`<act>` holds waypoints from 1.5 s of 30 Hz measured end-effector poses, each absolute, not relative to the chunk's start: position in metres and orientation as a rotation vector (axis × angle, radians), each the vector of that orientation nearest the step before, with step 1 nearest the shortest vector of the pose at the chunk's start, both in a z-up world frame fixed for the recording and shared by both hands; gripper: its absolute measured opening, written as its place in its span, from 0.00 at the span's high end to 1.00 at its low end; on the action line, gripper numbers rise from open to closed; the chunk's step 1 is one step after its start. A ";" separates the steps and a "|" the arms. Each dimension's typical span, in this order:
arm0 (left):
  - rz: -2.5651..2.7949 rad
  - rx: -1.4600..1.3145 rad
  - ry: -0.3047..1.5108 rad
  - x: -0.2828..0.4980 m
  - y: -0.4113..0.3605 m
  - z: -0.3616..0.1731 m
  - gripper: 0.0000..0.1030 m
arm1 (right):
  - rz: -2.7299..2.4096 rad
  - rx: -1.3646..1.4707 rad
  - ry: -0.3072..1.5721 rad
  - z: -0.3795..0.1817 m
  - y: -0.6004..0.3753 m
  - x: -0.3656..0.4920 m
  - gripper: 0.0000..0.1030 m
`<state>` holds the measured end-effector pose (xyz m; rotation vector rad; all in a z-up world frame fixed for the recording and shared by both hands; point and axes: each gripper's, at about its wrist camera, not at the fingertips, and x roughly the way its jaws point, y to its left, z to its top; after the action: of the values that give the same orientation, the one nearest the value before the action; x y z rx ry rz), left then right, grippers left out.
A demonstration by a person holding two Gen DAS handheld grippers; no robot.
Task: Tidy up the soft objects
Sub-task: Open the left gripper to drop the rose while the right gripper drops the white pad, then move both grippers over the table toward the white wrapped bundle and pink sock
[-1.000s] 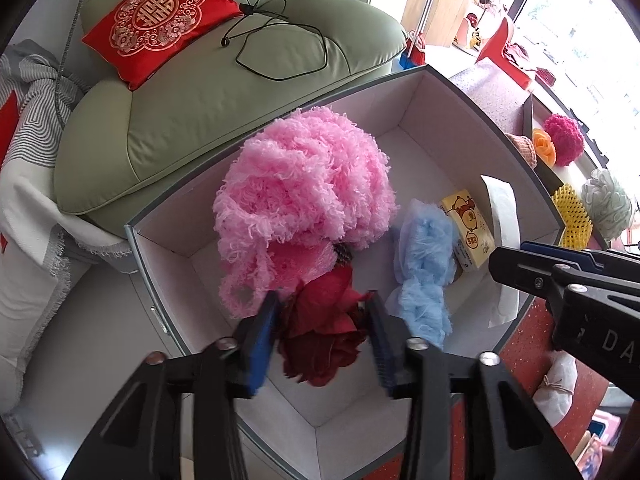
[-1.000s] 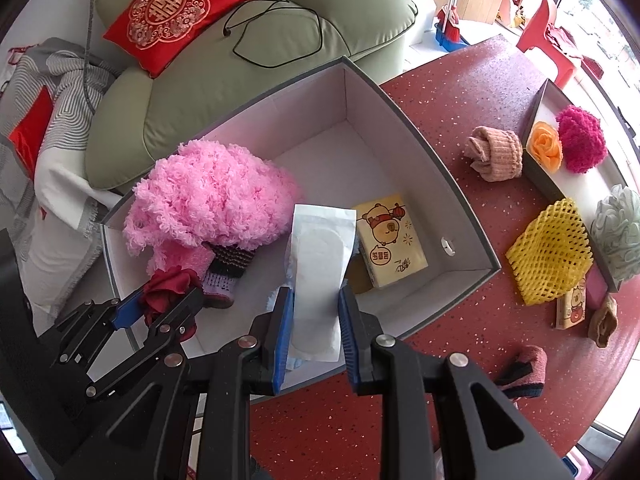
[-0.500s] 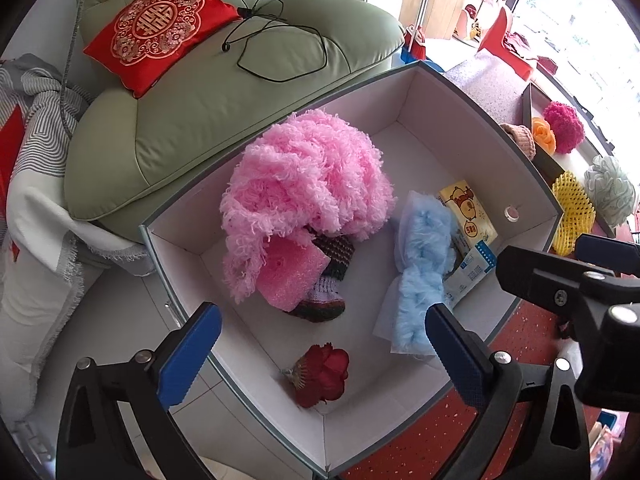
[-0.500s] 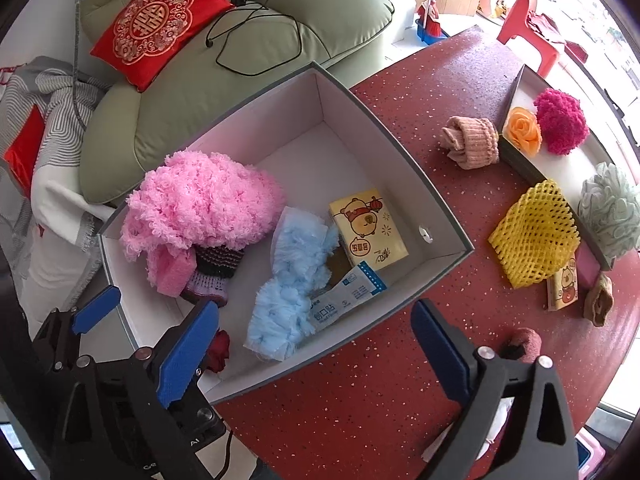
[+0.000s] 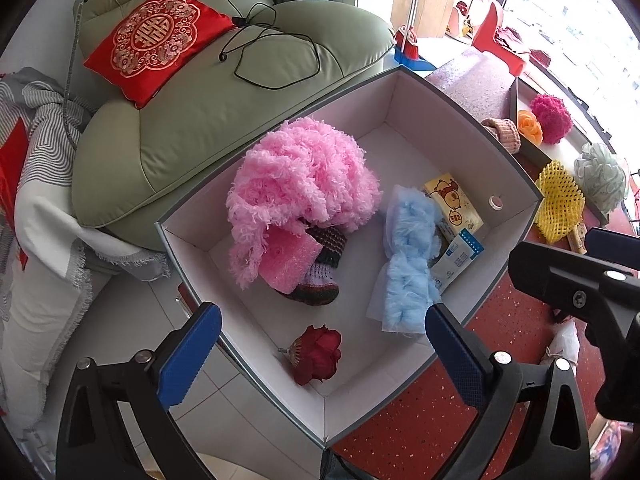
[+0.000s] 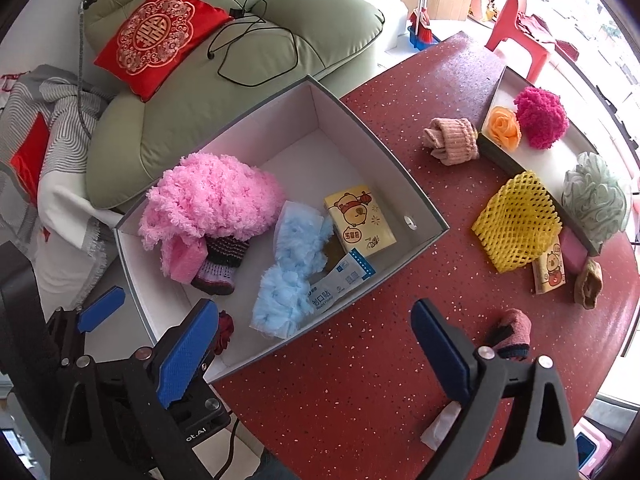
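Note:
A grey box [image 5: 516,184] with a white inside holds a fluffy pink bundle [image 5: 304,172], a pink sponge [image 5: 286,258], a knitted sock [image 5: 324,276], a red fabric rose [image 5: 318,354], a fluffy blue piece [image 5: 408,264], a yellow tissue pack [image 5: 454,204] and a white-and-blue packet [image 5: 456,258]. My left gripper [image 5: 320,356] is open and empty above the box's near corner. My right gripper [image 6: 316,354] is open and empty above the box's near wall [image 6: 320,324] and the red table [image 6: 360,380].
On the table to the right lie a rolled beige sock [image 6: 452,140], yellow foam net [image 6: 516,222], dark red sock roll [image 6: 514,332], small tissue pack [image 6: 550,272] and brown piece [image 6: 588,286]. A tray [image 6: 496,152] holds an orange rose, magenta pompom and green bath puff. A green sofa [image 6: 200,100] stands behind.
Both grippers opened and drew back. The left let go of the red rose, which now lies in the box's near corner. The right let go of the white packet, which lies in the box.

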<state>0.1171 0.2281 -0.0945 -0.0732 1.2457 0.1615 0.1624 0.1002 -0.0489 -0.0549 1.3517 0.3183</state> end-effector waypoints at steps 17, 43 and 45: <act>-0.011 0.078 1.267 0.099 0.140 -0.092 0.00 | 0.174 0.089 1.344 -0.047 0.005 0.124 0.05; -0.287 0.308 1.366 0.073 -0.057 -0.156 0.00 | -0.191 0.421 1.401 -0.100 -0.216 0.009 0.05; -0.293 0.335 1.366 0.073 -0.075 -0.168 0.00 | -0.213 0.437 1.412 -0.106 -0.227 0.000 0.05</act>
<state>0.0734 -0.0745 -0.1676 0.3348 1.3659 -0.2932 -0.0002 -0.2270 -0.1057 0.4367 1.4118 -0.2131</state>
